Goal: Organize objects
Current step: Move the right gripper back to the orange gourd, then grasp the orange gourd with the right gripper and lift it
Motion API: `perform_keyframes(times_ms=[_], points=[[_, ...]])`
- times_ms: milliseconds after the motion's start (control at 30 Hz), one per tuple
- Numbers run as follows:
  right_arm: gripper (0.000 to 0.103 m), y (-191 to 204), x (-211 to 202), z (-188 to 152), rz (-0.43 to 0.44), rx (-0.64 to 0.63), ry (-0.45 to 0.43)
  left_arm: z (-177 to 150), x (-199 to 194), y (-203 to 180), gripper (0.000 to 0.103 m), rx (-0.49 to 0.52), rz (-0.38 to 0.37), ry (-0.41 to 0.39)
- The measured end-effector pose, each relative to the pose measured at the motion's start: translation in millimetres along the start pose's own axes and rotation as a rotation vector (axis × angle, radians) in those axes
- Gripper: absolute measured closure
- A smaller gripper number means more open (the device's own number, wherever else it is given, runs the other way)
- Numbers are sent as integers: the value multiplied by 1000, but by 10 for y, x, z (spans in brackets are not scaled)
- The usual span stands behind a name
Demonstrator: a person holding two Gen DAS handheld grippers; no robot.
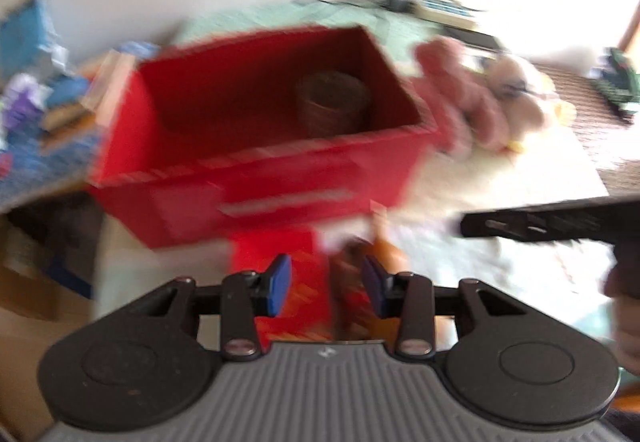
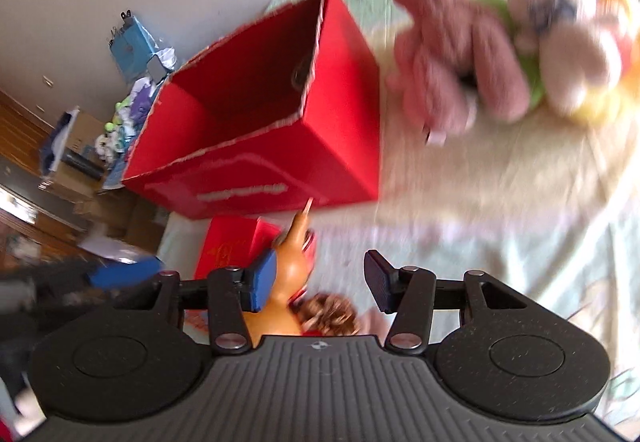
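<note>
Toys and boxes lie spread over a pale bedcover [image 2: 500,226]. The left gripper [image 1: 326,284] hangs over a small red box [image 1: 276,242]; its blue pads [image 1: 280,282] stand part-way apart, and through the blur I cannot tell whether they press on anything — the red and orange shapes between them may simply lie below. The right gripper [image 2: 320,282] has its jaws spread wide with only bedcover between the pads, so it holds nothing. Just left of its left pad [image 2: 262,282] an orange toy [image 2: 294,242] with a long thin neck stands against the small red box [image 2: 232,246], and a brown curly tuft [image 2: 328,312] lies close under the gripper body.

Beyond both grippers a large red open-topped box [image 1: 256,170] sits on the bedcover; the left wrist view shows a dark round container [image 1: 332,102] inside, toward its right end. Just right of this box lies a dusky pink plush toy [image 2: 452,54], touching a pale pink plush toy [image 2: 560,38] with green and yellow parts. In the left wrist view the right gripper's black body [image 1: 560,222] enters from the right edge, a hand [image 1: 624,314] behind it.
</note>
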State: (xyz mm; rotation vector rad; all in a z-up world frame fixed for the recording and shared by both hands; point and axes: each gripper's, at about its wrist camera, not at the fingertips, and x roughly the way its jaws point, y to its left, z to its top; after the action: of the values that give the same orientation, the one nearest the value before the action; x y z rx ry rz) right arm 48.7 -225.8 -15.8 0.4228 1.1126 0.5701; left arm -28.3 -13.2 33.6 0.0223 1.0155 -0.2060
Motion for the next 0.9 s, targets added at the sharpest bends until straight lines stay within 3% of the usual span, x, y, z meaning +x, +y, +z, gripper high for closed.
perform_keyframes(times_ms=[133, 233, 300, 567, 733, 900], points=[[50, -63, 155, -9, 91, 81, 72, -149, 97, -70, 59, -34, -195, 45], [50, -27, 272, -20, 93, 87, 104, -181, 206, -131, 53, -39, -259, 59], [50, -18, 336, -14, 91, 85, 123, -174, 306, -200, 43, -35, -267, 66], [51, -75, 497, 0, 87, 97, 172, -151, 589, -163, 41, -33, -290, 108], [59, -121, 519, 31, 91, 111, 181, -144, 782, -137, 42, -30, -312, 153], [60, -200, 445, 13, 97, 138, 167, -132, 881, -139, 52, -28, -317, 167]])
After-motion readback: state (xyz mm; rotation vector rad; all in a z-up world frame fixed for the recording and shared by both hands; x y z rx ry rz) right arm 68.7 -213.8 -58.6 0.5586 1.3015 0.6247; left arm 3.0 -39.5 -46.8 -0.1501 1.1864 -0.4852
